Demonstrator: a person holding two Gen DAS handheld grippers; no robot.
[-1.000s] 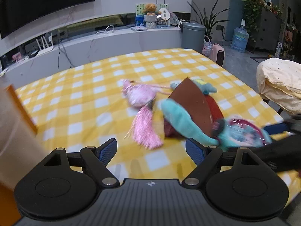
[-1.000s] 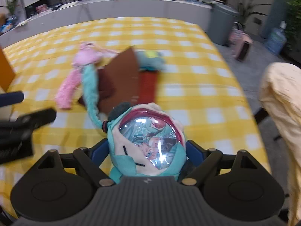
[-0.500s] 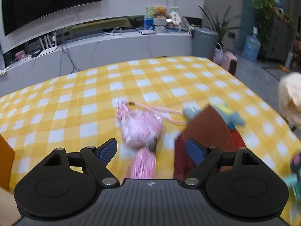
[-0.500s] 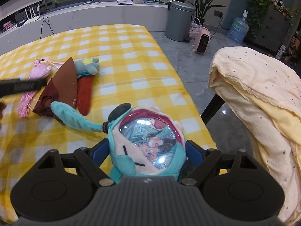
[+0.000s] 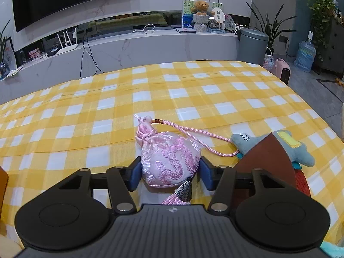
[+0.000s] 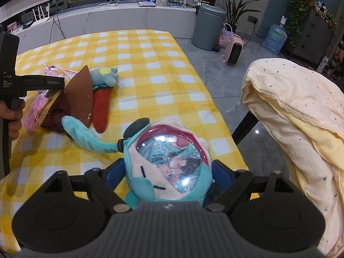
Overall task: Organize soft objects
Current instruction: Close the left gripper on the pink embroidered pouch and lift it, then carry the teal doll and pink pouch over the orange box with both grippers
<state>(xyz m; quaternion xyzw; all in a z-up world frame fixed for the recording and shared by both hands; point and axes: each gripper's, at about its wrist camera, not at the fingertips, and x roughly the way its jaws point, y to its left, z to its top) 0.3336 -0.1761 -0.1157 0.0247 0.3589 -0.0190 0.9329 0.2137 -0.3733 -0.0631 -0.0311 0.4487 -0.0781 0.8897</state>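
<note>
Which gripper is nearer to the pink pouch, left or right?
Left. The left gripper has just been closing, its jaws around the pink pouch. The right gripper holds the teal plush, well apart.

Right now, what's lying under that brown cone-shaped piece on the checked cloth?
Under the brown cone piece a red felt strip sticks out beside it and dark maroon fabric shows at its base. The blue plush sits at its tip. Anything further beneath is covered.

Two close, downward wrist views; shared tablecloth [image 5: 150, 90].
</note>
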